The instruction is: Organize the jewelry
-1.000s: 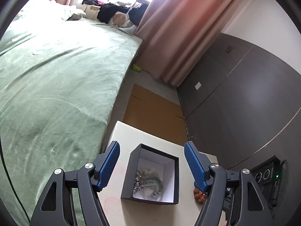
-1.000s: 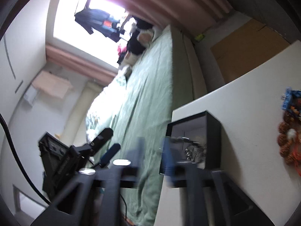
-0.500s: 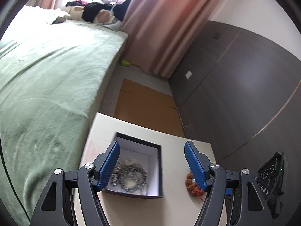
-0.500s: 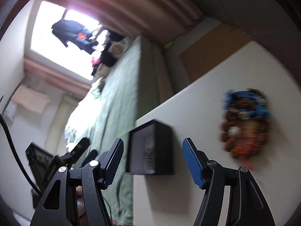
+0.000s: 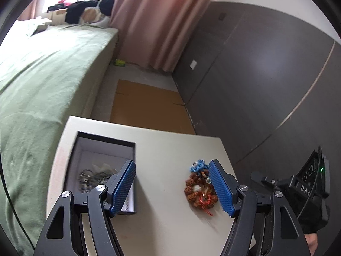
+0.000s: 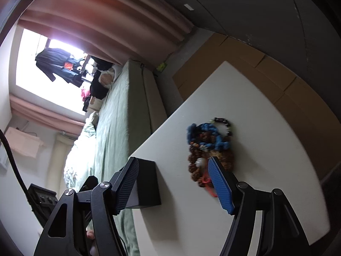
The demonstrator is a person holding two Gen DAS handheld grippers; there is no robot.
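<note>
A black open jewelry box (image 5: 102, 149) sits on the left part of the small white table (image 5: 166, 149), with silver chain jewelry (image 5: 93, 176) inside. A pile of brown, blue and red beaded bracelets (image 5: 199, 188) lies on the table to its right. My left gripper (image 5: 172, 187) is open and empty above the table between box and pile. In the right wrist view the box (image 6: 147, 183) and the bracelet pile (image 6: 207, 147) show side-on. My right gripper (image 6: 173, 186) is open and empty, its right finger overlapping the pile's near edge.
A bed with a green cover (image 5: 38, 81) runs along the table's left side. Flat cardboard (image 5: 147, 108) lies on the floor beyond the table. Dark wardrobe panels (image 5: 255, 85) stand to the right, pink curtains (image 5: 153, 21) at the back.
Both grippers have swung from the box toward the bracelet pile. The left view now has the box at left and the pile near its right finger. The right gripper has come closer to the pile.
</note>
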